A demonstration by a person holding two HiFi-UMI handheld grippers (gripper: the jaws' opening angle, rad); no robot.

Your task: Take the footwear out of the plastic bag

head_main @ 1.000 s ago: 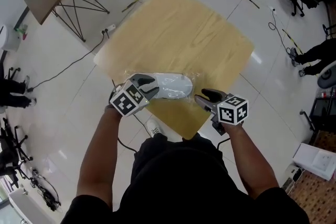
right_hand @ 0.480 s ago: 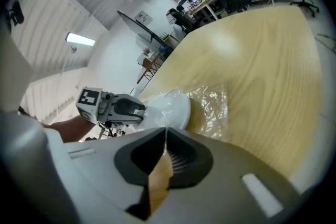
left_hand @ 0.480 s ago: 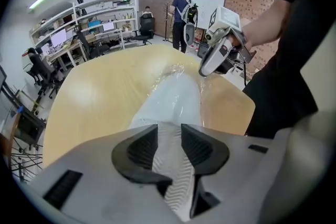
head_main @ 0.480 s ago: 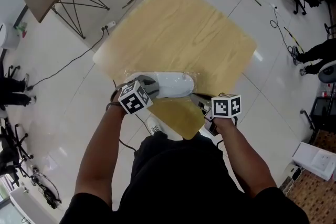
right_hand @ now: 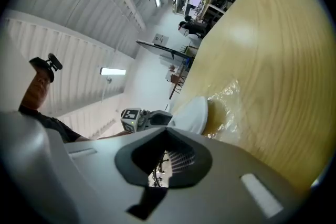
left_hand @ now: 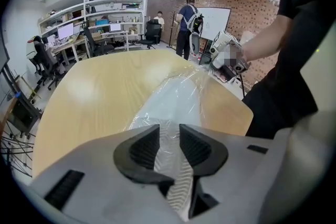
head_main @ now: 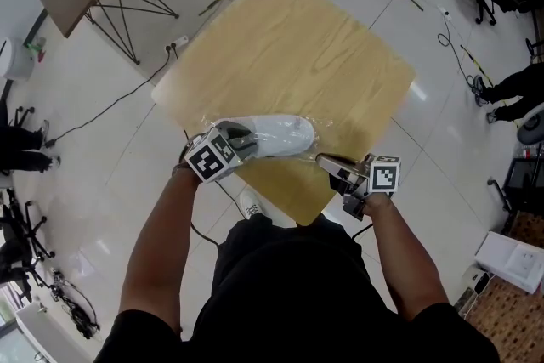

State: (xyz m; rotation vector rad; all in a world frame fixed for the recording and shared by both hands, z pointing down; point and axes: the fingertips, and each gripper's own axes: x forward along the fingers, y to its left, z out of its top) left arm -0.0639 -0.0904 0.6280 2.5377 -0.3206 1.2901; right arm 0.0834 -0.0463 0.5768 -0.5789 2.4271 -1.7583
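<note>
Since a second ago my right gripper point(head_main: 326, 162) has rolled and snapped shut, jaws together beside the bag point(head_main: 330, 127) with no plastic visibly caught. My left gripper point(head_main: 242, 138) just tightened onto the shoe point(head_main: 280, 136), which is bagged at the table point(head_main: 289, 38) edge. I'd reopen the right, pinch plastic only, then pull the two apart.

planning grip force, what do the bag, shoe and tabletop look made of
bag: thin clear plastic film, glossy, crinkled with glints.
shoe: white, smooth, likely synthetic; ribbed sole looks rubbery.
tabletop: light wood grain, probably laminate, soft sheen.
</note>
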